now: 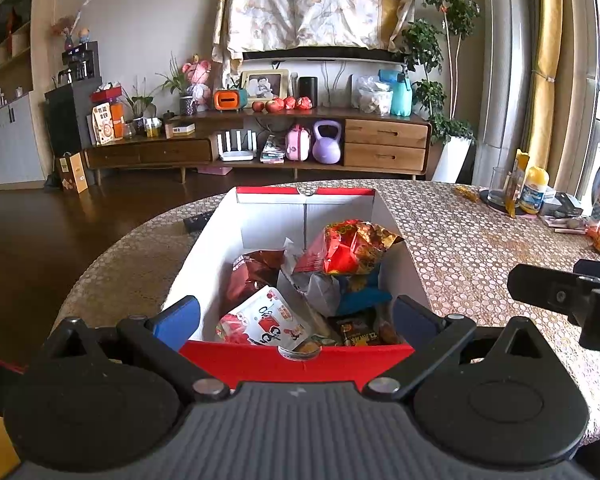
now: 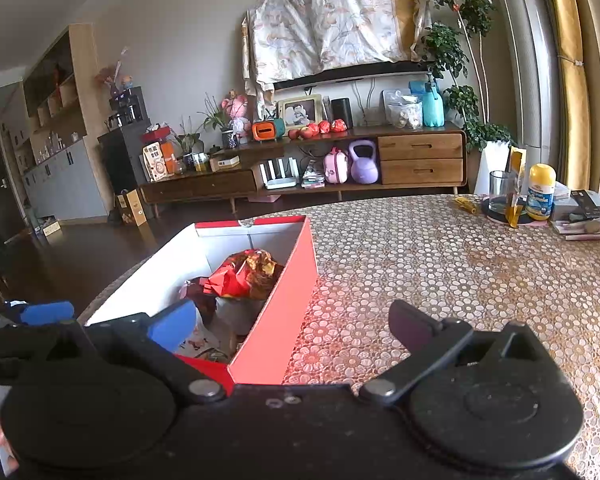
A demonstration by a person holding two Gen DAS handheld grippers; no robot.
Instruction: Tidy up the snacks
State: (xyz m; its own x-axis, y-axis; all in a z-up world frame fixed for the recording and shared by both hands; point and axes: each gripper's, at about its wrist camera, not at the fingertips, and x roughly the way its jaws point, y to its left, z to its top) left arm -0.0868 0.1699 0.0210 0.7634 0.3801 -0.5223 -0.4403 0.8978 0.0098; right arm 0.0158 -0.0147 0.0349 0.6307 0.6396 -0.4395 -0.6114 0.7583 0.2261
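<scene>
A red cardboard box (image 1: 276,362) with white inner walls stands on the table and holds several snack packets: a red and gold bag (image 1: 352,246), a dark red bag (image 1: 252,276), a white and red packet (image 1: 266,320). My left gripper (image 1: 296,316) is open and empty, its fingers spread just above the box's near end. My right gripper (image 2: 292,326) is open and empty, straddling the box's right red wall (image 2: 284,304). The red and gold bag (image 2: 246,272) also shows in the right wrist view.
The table has a patterned gold cloth (image 2: 440,272). At its far right stand a glass (image 2: 500,190), a yellow-capped bottle (image 2: 541,192), a yellow pouch (image 2: 516,184) and small boxes. The right gripper's body (image 1: 568,296) shows in the left wrist view.
</scene>
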